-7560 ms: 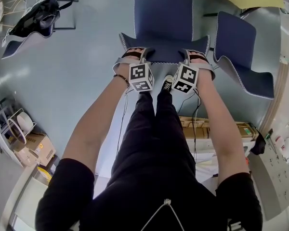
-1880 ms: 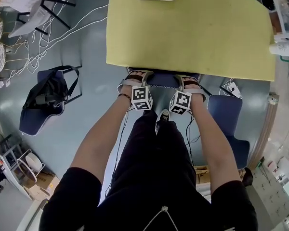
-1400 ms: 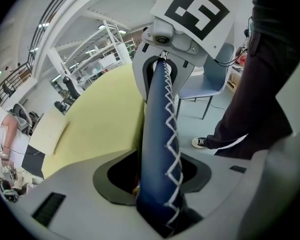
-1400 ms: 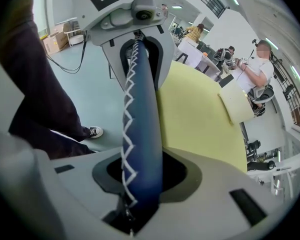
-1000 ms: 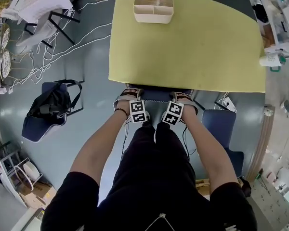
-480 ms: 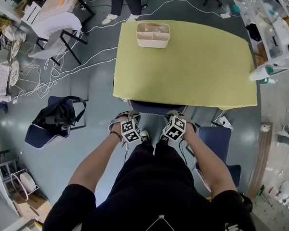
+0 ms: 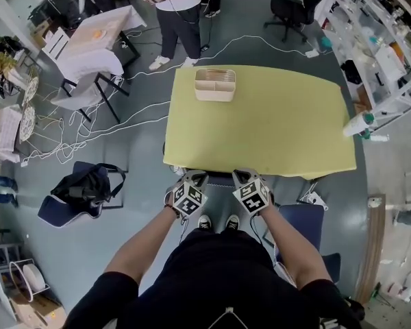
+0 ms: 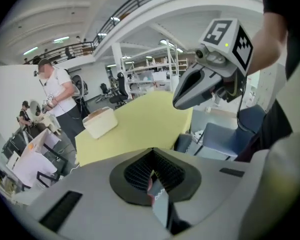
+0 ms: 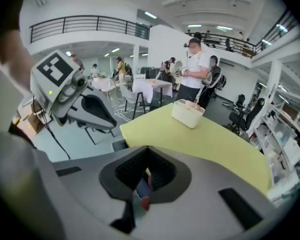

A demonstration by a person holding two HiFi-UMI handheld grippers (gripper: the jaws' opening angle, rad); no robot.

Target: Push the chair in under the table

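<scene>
Left gripper [image 8: 156, 186]: jaws just clenched fully together, nothing grasped | right gripper [image 9: 141, 190]: jaws just clenched likewise, nothing between | both held beside the near edge of the yellow rounded table [image 7: 274, 129] | dark blue padded chair [image 7: 218, 175]: tucked under that near edge, only a sliver shown

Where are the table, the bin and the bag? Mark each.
table [image 7: 274, 129]: head view, bare yellow top.
bin [image 7: 215, 94]: head view, front wall.
bag [image 7: 88, 187]: head view, black body.
</scene>
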